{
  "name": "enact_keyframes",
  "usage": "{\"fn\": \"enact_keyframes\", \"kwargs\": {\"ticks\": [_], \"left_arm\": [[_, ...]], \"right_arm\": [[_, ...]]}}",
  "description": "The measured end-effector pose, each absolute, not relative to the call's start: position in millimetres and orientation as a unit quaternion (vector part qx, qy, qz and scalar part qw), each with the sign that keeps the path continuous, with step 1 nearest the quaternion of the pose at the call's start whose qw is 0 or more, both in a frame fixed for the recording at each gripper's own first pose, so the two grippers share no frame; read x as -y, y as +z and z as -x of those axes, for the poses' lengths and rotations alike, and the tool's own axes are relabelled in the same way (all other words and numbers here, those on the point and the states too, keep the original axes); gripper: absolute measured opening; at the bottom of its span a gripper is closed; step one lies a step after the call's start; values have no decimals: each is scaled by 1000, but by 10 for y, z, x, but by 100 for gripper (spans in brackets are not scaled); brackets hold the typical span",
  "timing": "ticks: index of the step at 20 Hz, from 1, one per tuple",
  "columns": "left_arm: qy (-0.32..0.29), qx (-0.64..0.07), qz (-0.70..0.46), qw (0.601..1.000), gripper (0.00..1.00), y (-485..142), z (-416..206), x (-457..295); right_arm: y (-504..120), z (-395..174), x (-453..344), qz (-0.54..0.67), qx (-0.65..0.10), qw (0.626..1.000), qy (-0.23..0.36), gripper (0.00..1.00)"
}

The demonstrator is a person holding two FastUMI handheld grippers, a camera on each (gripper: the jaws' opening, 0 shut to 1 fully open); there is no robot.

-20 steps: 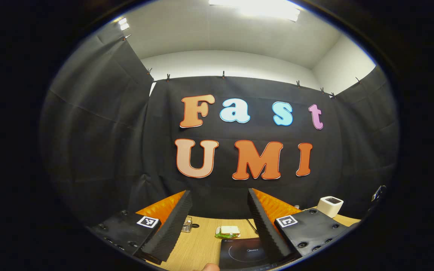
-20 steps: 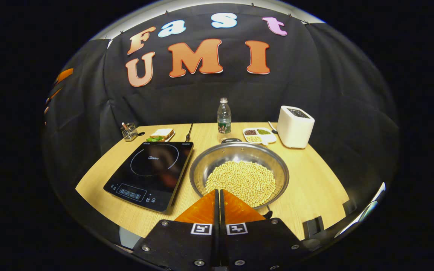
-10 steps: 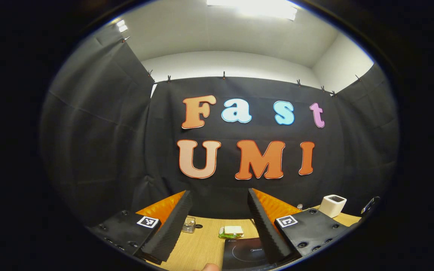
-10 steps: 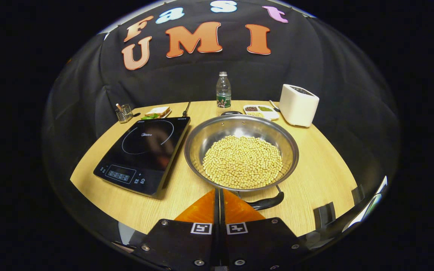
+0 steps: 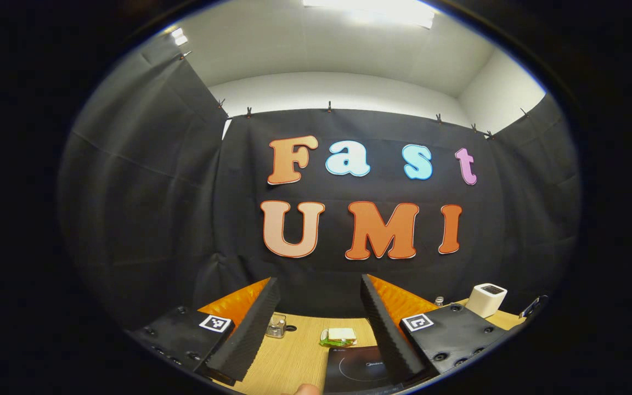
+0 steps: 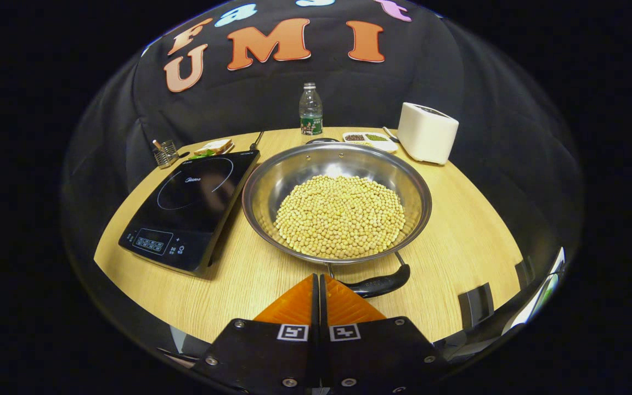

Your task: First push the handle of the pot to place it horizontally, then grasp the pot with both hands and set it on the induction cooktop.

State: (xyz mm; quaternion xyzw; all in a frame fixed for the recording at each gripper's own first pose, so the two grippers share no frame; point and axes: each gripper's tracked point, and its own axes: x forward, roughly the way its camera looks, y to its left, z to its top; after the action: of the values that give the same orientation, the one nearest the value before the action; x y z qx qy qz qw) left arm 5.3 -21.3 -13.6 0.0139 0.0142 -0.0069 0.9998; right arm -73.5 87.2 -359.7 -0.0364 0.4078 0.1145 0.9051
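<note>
Table [image 6: 458,247]: light wood, round edge toward the camera.
Left side: black cooktop [image 6: 190,203]; behind it a sandwich [image 6: 213,147] and a small wire holder [image 6: 165,153].
Middle: steel pot [image 6: 338,203] of beans, just beside the cooktop.
Back: bottle [image 6: 310,109], divided dish [image 6: 371,140], white box [image 6: 427,133].

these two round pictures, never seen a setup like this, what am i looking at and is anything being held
A person holds a two-finger claw in each hand; a fisheye camera rides on each, looking along its fingers. In the left gripper view, the left claw is open, tilted up at the booth wall, holding nothing. In the right gripper view, the right claw is shut and empty, just short of the pot's handle. On the table lie the pot full of beans, with the cooktop to its left. Behind are a bottle, a white box, a sandwich and a small tray.
</note>
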Motion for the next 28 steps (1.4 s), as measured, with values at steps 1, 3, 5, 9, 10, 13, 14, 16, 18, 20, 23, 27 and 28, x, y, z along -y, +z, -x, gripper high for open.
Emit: {"fn": "enact_keyframes", "kwargs": {"ticks": [1, 3, 5, 9, 10, 13, 14, 16, 18, 20, 23, 27, 28], "left_arm": [[-7, -13, -15, 1000, 98, -127, -46, 223], [-9, -11, -17, 1000, 98, -115, -46, 242], [-11, -12, -16, 1000, 98, -113, -44, 263], [-11, -12, -13, 1000, 98, -125, -58, 273], [-11, -13, -13, 1000, 98, -124, -63, 282], [-10, -15, -16, 1000, 98, -133, -66, 281], [-10, -15, -17, 1000, 98, -126, -76, 289], [-11, -13, -17, 1000, 98, -108, -63, 298], [-13, -12, -17, 1000, 98, -99, -60, 315], [-14, -13, -17, 1000, 98, -95, -55, 327], [-13, -14, -21, 1000, 97, -98, -58, 333], [-12, -15, -19, 1000, 98, -105, -65, 322], [-11, -15, -19, 1000, 97, -112, -66, 315]], "right_arm": [[-3594, 735, -855, 35, -407, 906, 113, 0], [-3586, 726, -839, 32, -408, 906, 108, 0], [-3584, 722, -799, 29, -409, 906, 102, 0], [-3573, 696, -710, 21, -410, 908, 87, 0], [-3572, 684, -685, 18, -410, 908, 83, 0], [-3576, 642, -591, 12, -410, 909, 68, 0], [-3577, 622, -562, 10, -410, 910, 64, 0], [-3584, 620, -516, 9, -411, 910, 58, 0], [-3588, 575, -459, 9, -410, 910, 52, 0], [-3588, 529, -402, 4, -411, 911, 47, 0], [-3596, 461, -303, -1, -410, 911, 35, 0], [-3618, 362, -231, -4, -410, 912, 23, 0], [-3624, 337, -211, -4, -410, 912, 21, 0]]}}
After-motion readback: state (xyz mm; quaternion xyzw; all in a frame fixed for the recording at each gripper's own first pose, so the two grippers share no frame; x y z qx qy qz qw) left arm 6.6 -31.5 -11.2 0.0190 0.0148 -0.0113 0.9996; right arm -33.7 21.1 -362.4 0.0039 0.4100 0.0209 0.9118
